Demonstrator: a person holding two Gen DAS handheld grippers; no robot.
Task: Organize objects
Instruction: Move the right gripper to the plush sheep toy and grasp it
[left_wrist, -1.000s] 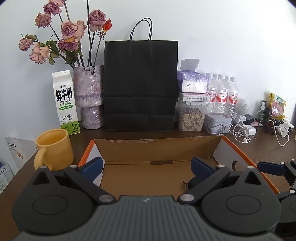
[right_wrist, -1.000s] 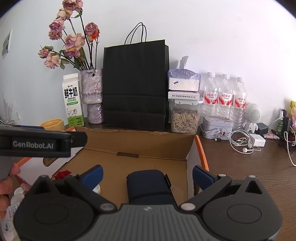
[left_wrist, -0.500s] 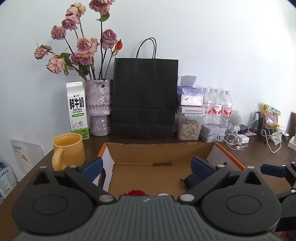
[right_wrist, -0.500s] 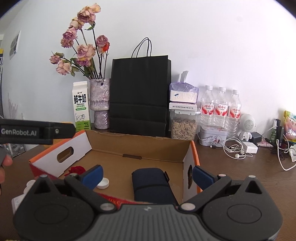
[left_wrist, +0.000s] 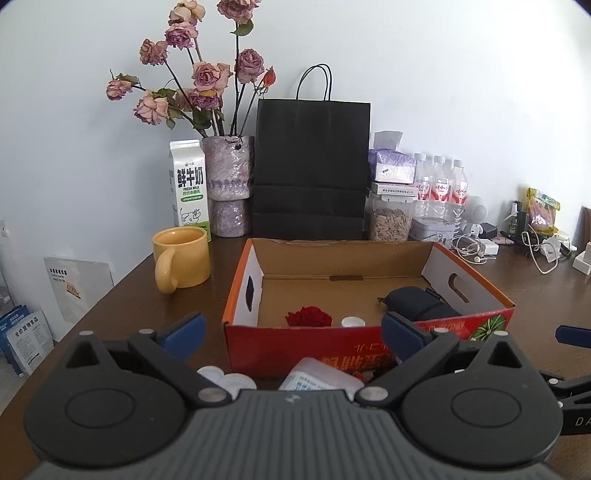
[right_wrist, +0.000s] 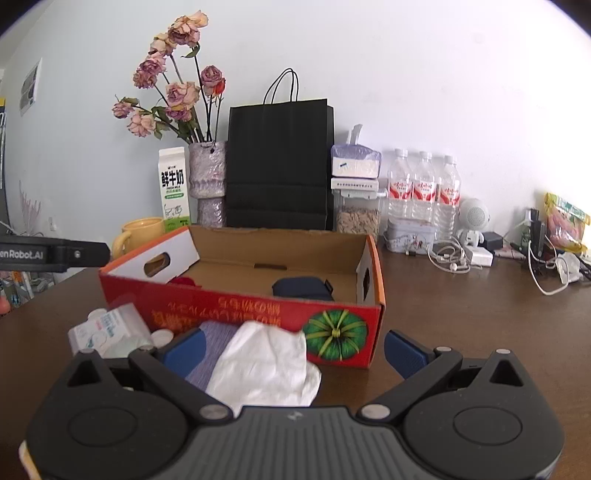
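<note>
A red and orange cardboard box (left_wrist: 369, 347) (right_wrist: 258, 306) lies open on the brown table. Inside it are a dark blue pouch (left_wrist: 417, 302) (right_wrist: 301, 288), a red flower head (left_wrist: 308, 316) and a white cap (left_wrist: 352, 322). In front of the box lie a white tissue packet (left_wrist: 319, 378) (right_wrist: 107, 330), white caps (left_wrist: 225, 378), a crumpled white tissue (right_wrist: 266, 363) and a purple cloth (right_wrist: 214, 350). My left gripper (left_wrist: 291, 334) is open, low in front of the box. My right gripper (right_wrist: 293, 349) is open too, above the tissue, nothing held.
Behind the box stand a yellow mug (left_wrist: 181, 258), a milk carton (left_wrist: 188, 188), a vase of dried roses (left_wrist: 229, 188), a black paper bag (left_wrist: 312, 170), a seed jar (left_wrist: 391, 221), water bottles (right_wrist: 424, 184) and tangled cables (right_wrist: 454, 258). Leaflets (left_wrist: 26, 332) lean at the left.
Both grippers have pulled back and away from the box; its red front wall and the items lying before it have come into view. Both stayed open.
</note>
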